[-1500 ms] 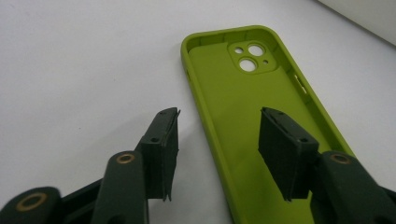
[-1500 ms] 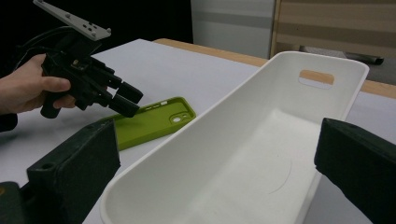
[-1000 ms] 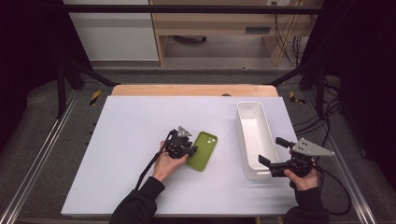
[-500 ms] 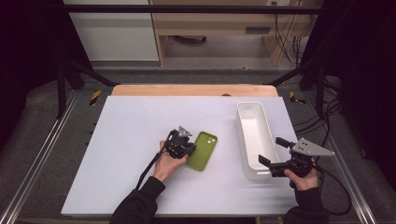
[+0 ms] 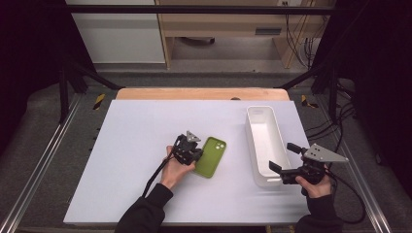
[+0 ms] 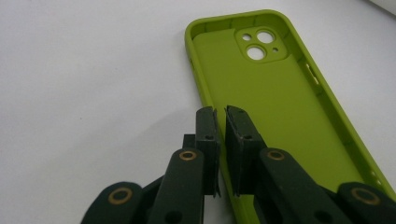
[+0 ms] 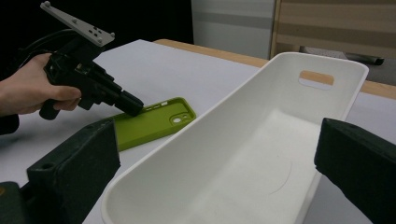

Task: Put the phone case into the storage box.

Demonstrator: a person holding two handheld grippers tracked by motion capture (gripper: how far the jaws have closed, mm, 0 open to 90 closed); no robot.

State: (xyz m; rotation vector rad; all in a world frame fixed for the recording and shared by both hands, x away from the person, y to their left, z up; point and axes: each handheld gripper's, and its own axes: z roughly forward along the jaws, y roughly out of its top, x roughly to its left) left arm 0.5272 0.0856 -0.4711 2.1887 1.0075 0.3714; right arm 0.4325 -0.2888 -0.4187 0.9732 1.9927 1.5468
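Two grippers work the white table [image 5: 121, 160]: the left gripper [image 5: 194, 156], jaws just closing, pinches the left rim of the green phone case [image 5: 211, 157], long axis toward one o'clock, while the right gripper [image 5: 284, 162] stands wide astride the white bin [image 5: 262, 145].

Readable text: none in any view.
Phone case [image 6: 280, 102]: plain green, no brand or lettering to be seen.
White bin [image 5: 262, 141]: unmarked.
Table [image 5: 145, 126]: bears no label, number or sign.
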